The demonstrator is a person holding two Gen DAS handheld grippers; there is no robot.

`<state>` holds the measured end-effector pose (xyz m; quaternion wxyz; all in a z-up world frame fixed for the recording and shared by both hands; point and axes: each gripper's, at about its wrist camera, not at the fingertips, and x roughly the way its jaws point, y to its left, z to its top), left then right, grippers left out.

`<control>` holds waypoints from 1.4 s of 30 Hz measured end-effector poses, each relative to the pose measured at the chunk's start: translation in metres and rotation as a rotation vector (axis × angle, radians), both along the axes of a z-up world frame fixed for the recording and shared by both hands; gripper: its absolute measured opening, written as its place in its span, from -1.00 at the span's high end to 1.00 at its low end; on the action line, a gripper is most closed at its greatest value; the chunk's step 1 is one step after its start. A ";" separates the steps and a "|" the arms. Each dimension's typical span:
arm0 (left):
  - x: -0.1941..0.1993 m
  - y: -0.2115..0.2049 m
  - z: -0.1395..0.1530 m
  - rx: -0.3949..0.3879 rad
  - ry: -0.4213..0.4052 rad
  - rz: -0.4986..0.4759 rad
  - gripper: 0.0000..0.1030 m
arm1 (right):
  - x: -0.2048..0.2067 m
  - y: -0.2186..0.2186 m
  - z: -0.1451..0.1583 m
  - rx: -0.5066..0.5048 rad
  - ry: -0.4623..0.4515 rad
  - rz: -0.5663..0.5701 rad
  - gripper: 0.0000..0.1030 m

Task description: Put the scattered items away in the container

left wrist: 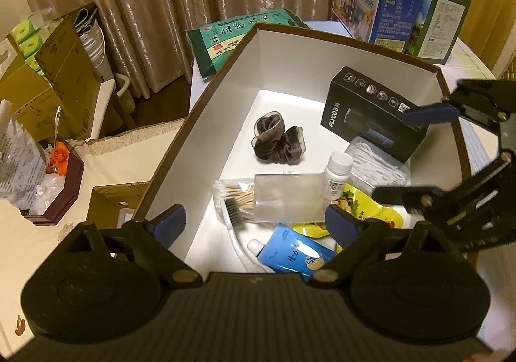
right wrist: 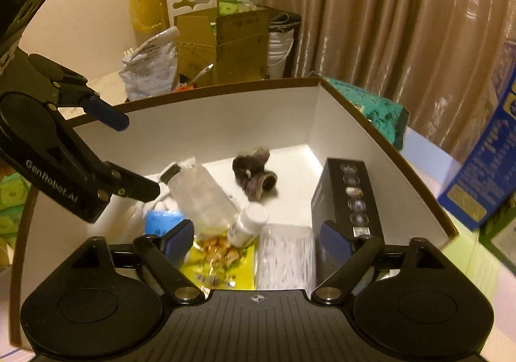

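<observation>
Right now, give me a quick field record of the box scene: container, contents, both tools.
container: white box with brown rim, open top
scrunchie: dark, alone on the box floor
black carton: leaning at the right wall
other contents: small white bottle, clear swab case, blue tube, yellow packet, floss picks box
left tool: open, nothing between the fingers, over the box
right tool: open, nothing gripped, over the box
outside box: green packet behind it
</observation>
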<state>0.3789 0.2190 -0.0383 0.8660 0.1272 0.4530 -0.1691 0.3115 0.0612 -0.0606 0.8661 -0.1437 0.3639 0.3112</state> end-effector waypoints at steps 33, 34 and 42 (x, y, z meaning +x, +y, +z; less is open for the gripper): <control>-0.138 -0.007 0.082 -0.030 -0.205 0.232 -0.98 | -0.123 -0.045 0.073 0.075 -0.134 -0.141 -0.96; -0.145 -0.008 0.084 -0.030 -0.207 0.242 -0.98 | -0.128 -0.048 0.074 0.075 -0.137 -0.136 -0.96; -0.192 -0.028 0.086 -0.051 -0.189 0.310 -0.98 | -0.159 -0.074 0.081 0.089 -0.117 -0.093 -0.96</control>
